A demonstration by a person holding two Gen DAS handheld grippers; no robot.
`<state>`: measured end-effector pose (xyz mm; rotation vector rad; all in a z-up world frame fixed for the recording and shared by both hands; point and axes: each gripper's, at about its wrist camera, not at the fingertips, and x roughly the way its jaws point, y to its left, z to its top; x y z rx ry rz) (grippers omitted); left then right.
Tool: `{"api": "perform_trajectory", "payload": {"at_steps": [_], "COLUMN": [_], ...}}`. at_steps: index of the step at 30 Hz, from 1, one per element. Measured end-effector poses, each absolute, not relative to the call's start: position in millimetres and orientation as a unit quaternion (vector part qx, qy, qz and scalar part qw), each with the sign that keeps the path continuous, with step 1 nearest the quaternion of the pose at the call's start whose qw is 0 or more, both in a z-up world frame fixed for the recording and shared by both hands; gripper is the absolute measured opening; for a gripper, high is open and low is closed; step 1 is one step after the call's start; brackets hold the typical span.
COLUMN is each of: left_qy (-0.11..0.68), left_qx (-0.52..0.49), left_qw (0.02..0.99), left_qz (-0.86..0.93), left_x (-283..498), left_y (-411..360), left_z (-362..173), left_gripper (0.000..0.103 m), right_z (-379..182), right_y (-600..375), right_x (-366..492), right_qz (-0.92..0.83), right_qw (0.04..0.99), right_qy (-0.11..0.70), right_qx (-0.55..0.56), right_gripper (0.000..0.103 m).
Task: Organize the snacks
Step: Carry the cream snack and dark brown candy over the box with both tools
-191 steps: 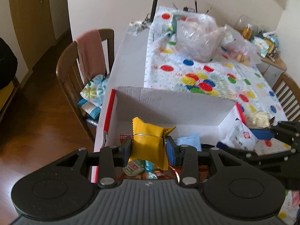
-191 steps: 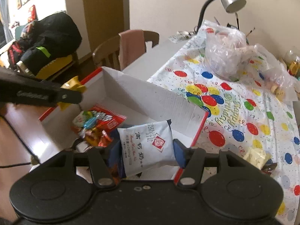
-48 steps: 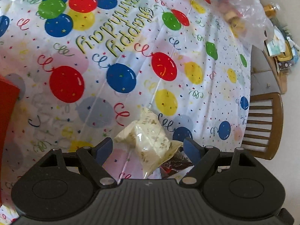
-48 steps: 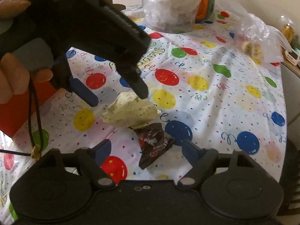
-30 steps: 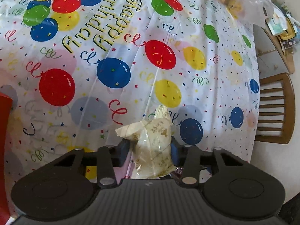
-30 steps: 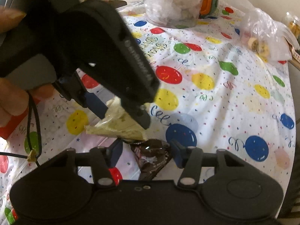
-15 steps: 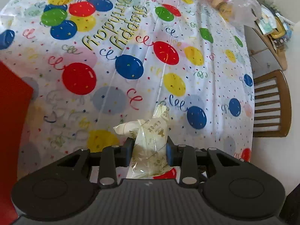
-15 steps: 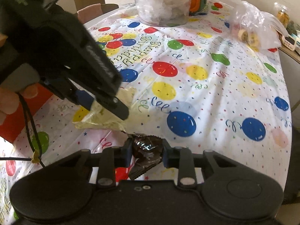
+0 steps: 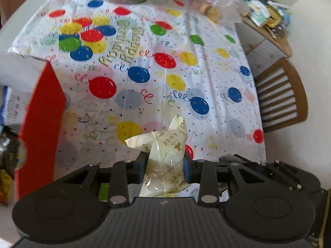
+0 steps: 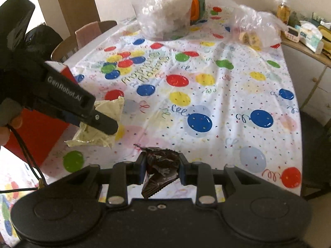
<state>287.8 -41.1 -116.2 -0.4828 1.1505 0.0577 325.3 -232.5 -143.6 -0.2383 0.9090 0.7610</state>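
Left tool (image 9: pixel 164 168): clamped on the cream packet (image 9: pixel 165 155), which was held clear above the table (image 9: pixel 217 107).
Right tool (image 10: pixel 161 168): clamped on the dark wrapper (image 10: pixel 160 169), also held off the table.
Cream packet, right view: seen in the left tool's grip, left of the dark wrapper and near the red box (image 10: pixel 39 132).
Red box: stood at the table's left edge; other snacks lay inside, blurred.
Cloth (image 9: pixel 144 95): balloon print, covered the table.
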Motion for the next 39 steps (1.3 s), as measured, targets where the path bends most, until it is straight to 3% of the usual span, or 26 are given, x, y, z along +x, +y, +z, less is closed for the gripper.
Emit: {"api": "perform_trajectory", "payload": {"at_steps": [24, 39], "left_qy": [0.479, 0.467], "left_qx": [-0.132, -0.152], "left_qw": [0.867, 0.868], "left_qz": [0.026, 0.08], "left_x": [157.9, 109.3], "left_y": [23.7, 136.1], "left_z": [-43.3, -38.4], "left_gripper": [0.033, 0.034], "right_z": [-59.6, -47.6], "right_y": [-190.4, -92.1], "right_x": [213.2, 178.1], "right_qz": [0.373, 0.401], "right_qw": [0.839, 0.828], "right_qy": [0.392, 0.384], "right_qx": [-0.053, -0.07], "right_gripper": [0.029, 0.029]}}
